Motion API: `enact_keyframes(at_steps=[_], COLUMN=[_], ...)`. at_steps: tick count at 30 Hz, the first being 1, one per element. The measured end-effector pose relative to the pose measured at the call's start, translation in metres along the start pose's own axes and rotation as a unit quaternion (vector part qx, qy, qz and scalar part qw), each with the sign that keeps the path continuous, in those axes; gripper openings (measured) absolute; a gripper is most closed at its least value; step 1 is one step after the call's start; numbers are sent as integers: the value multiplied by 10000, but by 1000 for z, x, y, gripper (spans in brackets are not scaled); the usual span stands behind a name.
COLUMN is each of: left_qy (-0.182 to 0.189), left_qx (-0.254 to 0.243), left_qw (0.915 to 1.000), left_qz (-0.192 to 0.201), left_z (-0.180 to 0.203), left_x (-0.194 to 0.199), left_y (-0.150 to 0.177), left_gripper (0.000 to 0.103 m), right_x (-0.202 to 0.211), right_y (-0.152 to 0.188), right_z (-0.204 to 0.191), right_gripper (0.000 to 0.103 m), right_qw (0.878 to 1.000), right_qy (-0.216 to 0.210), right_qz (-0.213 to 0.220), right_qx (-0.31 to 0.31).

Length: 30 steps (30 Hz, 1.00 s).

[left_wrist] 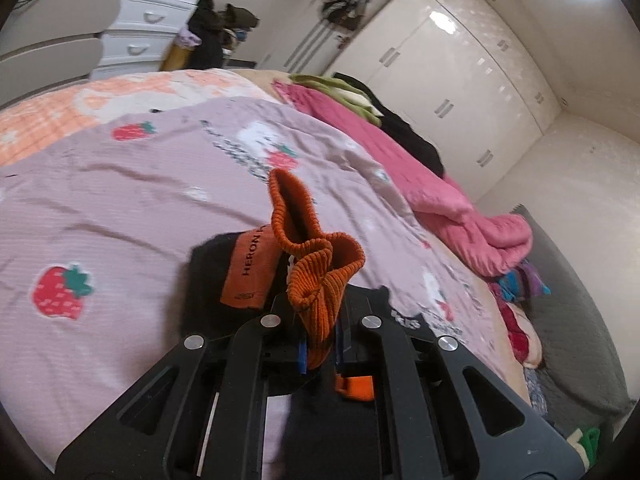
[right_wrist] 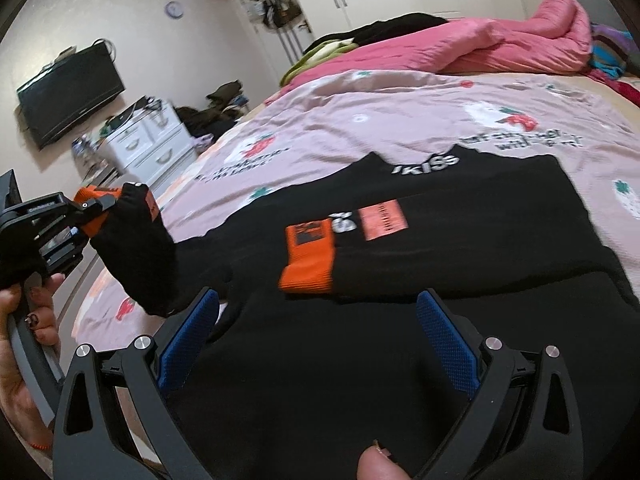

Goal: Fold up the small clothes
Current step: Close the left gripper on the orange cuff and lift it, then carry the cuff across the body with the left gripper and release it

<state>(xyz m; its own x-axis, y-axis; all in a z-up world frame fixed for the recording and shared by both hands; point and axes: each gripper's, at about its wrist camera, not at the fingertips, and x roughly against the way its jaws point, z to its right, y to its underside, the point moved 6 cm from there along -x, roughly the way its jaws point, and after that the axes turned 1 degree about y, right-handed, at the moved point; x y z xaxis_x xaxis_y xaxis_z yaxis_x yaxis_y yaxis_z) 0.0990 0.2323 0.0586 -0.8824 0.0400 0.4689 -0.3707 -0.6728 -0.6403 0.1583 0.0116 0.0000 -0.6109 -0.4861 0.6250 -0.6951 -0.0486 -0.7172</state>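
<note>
Our left hand-held gripper (left_wrist: 320, 344) is clamped tight on the ribbed orange cuff of a black knitted sleeve (left_wrist: 316, 280), the cuff bunched and standing up between its closed fingers. In the right wrist view that same sleeve hangs from it, lifted off the bed, with the person's hand (right_wrist: 24, 312) on the handle. Our right hand-held gripper (right_wrist: 320, 336) hovers with its blue-padded fingers (right_wrist: 448, 344) spread wide and nothing between them, just above the black sweater with orange patches (right_wrist: 400, 248).

The sweater lies spread on the pink strawberry-print bedsheet (left_wrist: 100, 208), its other orange cuff (right_wrist: 308, 256) folded across the chest. Beyond it a pink quilt (right_wrist: 480, 44) is heaped along the far side of the bed.

We judge the knit soft, light and limp: it will sag and stretch wherever it is unsupported, and it drapes rather than creases. The thicker ribbed cuffs and hem give the firmest hold; pinching a single layer of the body would likely drag it out of shape.
</note>
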Motion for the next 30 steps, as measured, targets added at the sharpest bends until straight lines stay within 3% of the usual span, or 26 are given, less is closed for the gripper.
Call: enact_keyframes(at_steps=[11,18,30], left_qy=[506,772,1012], left_qx=[-382,-527,-1159], left_qw=[9977,9934,9790], left_qz=[-240,-668,-1338], left_z=[57,85,130], left_x=[-33,-57,-90], left_y=[18,47,101], left_gripper=[3,3,3], right_x=[18,26,42], right_y=[-6,-7,-4], right_z=[47,79,126], right_gripper=[98,98,98], right_qw=[9987,9959,9885], right_qy=[363,544,931], right_qz=[161,271,381], right_qx=[-305,-671,-1131])
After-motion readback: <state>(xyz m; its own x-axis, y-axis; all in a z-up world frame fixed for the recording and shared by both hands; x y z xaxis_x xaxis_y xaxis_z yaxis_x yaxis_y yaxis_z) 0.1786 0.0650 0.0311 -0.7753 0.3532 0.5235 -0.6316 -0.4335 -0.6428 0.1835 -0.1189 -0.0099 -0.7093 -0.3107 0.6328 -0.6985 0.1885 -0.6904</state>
